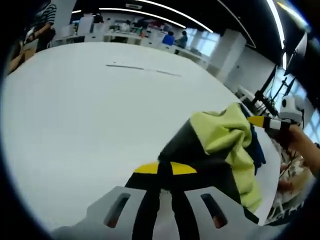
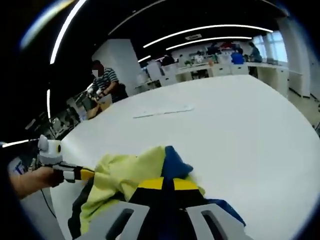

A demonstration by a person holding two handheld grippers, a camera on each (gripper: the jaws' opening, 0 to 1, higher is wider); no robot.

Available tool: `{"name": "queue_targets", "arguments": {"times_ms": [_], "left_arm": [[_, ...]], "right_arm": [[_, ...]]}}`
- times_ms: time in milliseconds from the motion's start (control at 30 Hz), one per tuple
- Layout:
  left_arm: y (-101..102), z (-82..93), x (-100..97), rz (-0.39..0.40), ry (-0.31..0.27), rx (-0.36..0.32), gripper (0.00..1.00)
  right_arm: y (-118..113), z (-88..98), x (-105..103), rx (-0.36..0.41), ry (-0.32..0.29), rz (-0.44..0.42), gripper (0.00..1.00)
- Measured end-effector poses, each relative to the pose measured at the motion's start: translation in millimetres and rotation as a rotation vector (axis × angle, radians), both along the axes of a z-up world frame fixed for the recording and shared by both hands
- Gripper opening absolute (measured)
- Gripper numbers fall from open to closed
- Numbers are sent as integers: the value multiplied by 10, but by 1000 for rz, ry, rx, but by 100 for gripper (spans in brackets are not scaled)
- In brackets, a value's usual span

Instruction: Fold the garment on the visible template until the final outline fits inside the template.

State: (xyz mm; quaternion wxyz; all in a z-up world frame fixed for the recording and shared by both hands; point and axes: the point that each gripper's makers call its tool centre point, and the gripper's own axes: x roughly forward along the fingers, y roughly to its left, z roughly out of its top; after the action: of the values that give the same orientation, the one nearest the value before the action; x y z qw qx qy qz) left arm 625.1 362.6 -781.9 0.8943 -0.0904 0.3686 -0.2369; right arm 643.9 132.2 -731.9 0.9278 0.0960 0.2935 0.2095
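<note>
The task looks barely begun: the yellow, navy and dark garment point(image 1: 220, 145) hangs bunched between the left gripper point(image 1: 165, 169) and right gripper point(image 2: 168, 184), each closed on a fold just ahead of its jaws. Beyond lies the white table point(image 1: 90, 115); its faint template outline point(image 2: 164, 111) sits well ahead. Nothing blocks it.

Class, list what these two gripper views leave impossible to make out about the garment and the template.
- Garment type: bunched up in both views.
- Its lower part, left gripper view: covered by the left gripper.
- Template outline: the faint strip on the table is too small.
- Right gripper grip: fabric hides the fingertips.
</note>
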Motion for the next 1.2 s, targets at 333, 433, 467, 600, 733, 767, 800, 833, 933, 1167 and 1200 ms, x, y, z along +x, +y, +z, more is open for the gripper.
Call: {"name": "queue_targets", "arguments": {"times_ms": [333, 433, 467, 600, 733, 767, 800, 833, 933, 1167, 1200], "left_arm": [[75, 447, 78, 2, -150, -7, 0], [99, 636, 122, 5, -193, -17, 0], [101, 732, 142, 9, -215, -28, 0], [97, 1015, 214, 9, -295, -58, 0], [110, 1272, 296, 19, -368, -97, 0], [119, 1308, 309, 20, -378, -98, 0], [128, 1339, 324, 22, -386, -97, 0], [137, 1382, 345, 20, -399, -97, 0], [173, 1470, 417, 31, -427, -106, 0], [262, 1641, 628, 58, -496, -129, 0], [274, 1657, 661, 65, -502, -139, 0]], "right_arm": [[-89, 289, 19, -38, -67, 31, 0], [-59, 428, 31, -34, -89, 48, 0], [-54, 460, 35, -34, -95, 53, 0], [-17, 588, 52, -43, -125, 89, 0], [-17, 711, 94, -45, -153, 119, 0], [-19, 738, 106, -40, -157, 123, 0], [-22, 770, 125, -37, -161, 128, 0], [-26, 788, 138, -40, -164, 134, 0], [-38, 840, 202, -49, -173, 150, 0], [-59, 880, 367, -54, -170, 159, 0], [-68, 883, 407, -59, -171, 153, 0]]}}
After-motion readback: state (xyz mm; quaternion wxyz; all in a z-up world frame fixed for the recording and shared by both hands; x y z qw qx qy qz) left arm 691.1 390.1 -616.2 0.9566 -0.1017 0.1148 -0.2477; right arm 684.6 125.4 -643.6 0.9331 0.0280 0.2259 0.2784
